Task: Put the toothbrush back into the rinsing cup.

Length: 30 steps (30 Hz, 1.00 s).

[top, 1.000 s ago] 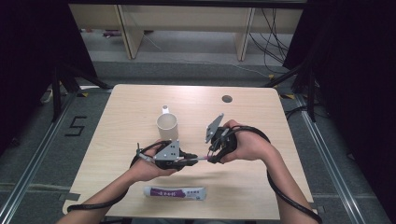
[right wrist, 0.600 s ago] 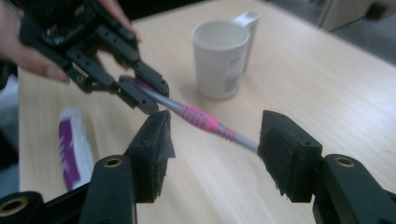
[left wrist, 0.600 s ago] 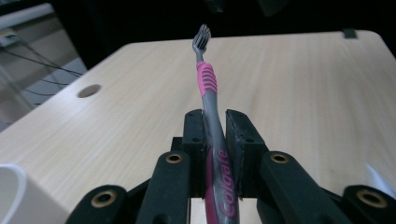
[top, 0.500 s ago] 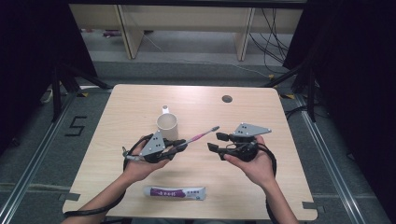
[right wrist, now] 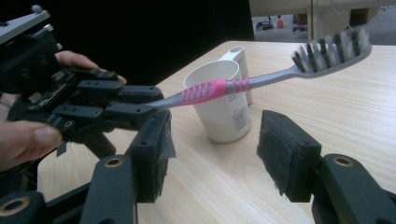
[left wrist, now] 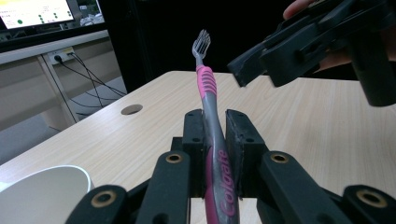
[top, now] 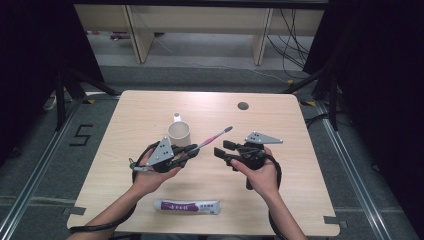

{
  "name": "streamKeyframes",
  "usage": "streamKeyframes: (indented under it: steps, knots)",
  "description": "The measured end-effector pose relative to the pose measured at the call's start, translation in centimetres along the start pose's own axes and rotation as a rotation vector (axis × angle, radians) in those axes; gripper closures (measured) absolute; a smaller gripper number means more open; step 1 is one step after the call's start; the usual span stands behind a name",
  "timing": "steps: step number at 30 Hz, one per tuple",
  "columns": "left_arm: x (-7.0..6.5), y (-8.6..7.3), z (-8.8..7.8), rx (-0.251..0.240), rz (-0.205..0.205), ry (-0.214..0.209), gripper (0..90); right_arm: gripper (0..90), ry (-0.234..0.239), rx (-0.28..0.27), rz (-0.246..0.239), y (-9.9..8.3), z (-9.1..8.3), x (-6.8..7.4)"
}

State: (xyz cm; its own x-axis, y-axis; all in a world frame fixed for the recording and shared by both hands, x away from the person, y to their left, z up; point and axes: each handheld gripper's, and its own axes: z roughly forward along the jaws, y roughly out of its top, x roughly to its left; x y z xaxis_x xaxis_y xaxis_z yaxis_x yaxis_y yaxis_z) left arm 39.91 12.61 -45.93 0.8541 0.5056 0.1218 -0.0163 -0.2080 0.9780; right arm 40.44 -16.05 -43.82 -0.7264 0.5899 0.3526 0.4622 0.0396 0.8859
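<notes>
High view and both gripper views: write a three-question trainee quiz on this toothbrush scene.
1. True or false: the left gripper is shut on the pink and grey plastic toothbrush.
2. Which stands nearest the white plastic cup? A left gripper, B right gripper, C white toothpaste tube.
3. How do the right gripper's jaws stand?

Key: 1 true. 2 A. 3 Open, nothing between them; they have just been opening.

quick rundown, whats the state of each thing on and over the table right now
toothbrush: clamped by its handle, held above the table, bristle head angled up and free
left gripper: shut on the toothbrush
right gripper: jaws have just been opening, now wide, nothing between them
cup: upright on the table, handle at the far side, untouched
toothpaste tube: lying flat near the table's front edge, untouched
table: light wood, round hole near the far edge
</notes>
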Motion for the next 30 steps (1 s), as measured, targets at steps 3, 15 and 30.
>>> streamKeyframes:
  steps: [3,15,30]
  knots:
    - [-0.1,0.0,0.0,-0.001,0.002,-0.001,78.3,44.8,0.012,0.001,0.023,0.0,0.5,-0.2]
    - [-0.2,0.1,0.2,-0.011,0.004,-0.006,78.3,44.1,0.041,-0.016,0.075,0.1,1.7,-0.9]
    - [-0.8,0.0,0.8,-0.006,0.001,-0.015,78.2,51.9,0.069,-0.054,0.145,0.9,2.1,-1.4]
